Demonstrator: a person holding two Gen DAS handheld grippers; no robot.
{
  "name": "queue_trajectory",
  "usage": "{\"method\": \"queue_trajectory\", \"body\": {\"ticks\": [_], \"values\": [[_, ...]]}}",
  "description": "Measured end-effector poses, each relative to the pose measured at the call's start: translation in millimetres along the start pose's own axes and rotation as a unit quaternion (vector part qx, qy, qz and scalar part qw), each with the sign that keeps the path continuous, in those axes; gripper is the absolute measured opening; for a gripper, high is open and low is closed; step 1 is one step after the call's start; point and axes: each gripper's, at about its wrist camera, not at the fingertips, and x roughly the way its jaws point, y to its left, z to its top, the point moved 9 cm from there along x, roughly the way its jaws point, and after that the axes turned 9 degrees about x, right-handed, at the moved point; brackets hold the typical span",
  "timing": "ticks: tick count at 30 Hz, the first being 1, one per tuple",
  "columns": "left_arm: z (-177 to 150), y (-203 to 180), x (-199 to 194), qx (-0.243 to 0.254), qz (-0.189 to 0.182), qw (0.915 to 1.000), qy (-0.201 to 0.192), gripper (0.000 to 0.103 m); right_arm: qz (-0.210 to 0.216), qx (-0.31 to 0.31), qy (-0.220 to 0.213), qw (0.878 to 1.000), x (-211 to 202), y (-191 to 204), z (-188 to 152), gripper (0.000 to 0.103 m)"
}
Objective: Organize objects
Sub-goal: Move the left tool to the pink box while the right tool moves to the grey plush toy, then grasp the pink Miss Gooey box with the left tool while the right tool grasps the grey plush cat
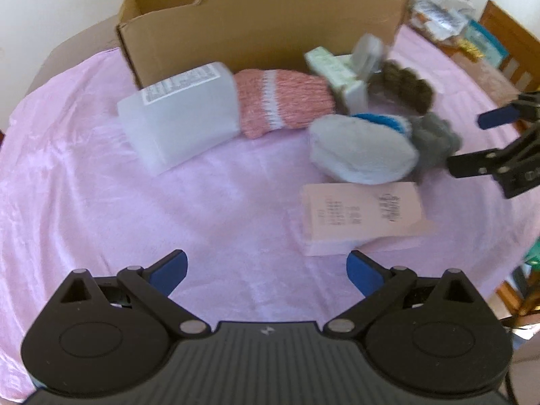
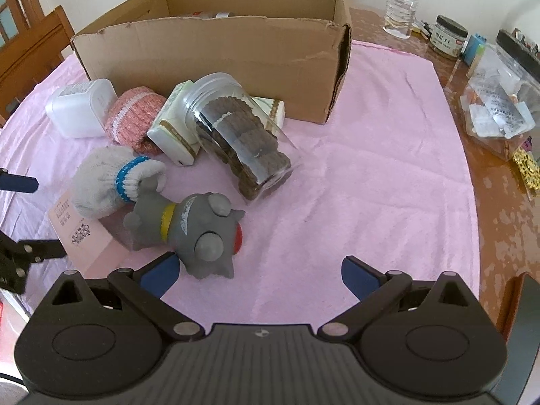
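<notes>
The cloth (image 2: 371, 168) covers the table, a soft bed for the clutter. The box (image 2: 216, 50) stands open-topped at the far edge, likely the place meant for everything. Just before it, outside, lie the jar (image 2: 243, 135) on its side, white tub (image 2: 81, 108), carton (image 2: 172, 128), pink sock (image 2: 135, 118), white sock (image 2: 104, 182), toy (image 2: 192, 229) and card (image 1: 364, 216). Both the left gripper (image 1: 266, 270) and right gripper (image 2: 258, 270) hover spread and empty, the right nearest the toy.
</notes>
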Motion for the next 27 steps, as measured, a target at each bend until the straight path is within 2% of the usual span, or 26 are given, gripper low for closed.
{"method": "queue_trajectory", "body": {"ticks": [4,8,13,18,27], "values": [[4.1,-23.9,-7.6,0.014,-0.035,0.9991,-0.021,0.1,0.007,-0.028,-0.005,1.0,-4.9,0.1,-2.1,0.103],[14.9,-45.3,-3.4,0.022,-0.049,0.9979,-0.037,0.1,0.018,-0.032,-0.001,0.999,-3.2,-2.5,-7.2,0.103],[26.9,-52.5,17.6,0.003,-0.036,0.9986,-0.038,0.1,0.017,-0.026,0.005,1.0,1.9,-4.3,-14.2,0.103],[29.0,-44.8,23.7,-0.001,-0.008,0.999,-0.044,0.1,0.025,-0.02,0.005,0.999,3.1,-3.6,-17.3,0.103],[12.2,4.0,21.7,-0.035,0.029,0.9984,-0.035,0.102,0.045,-0.037,0.014,0.998,2.8,10.9,-24.6,0.103]]}}
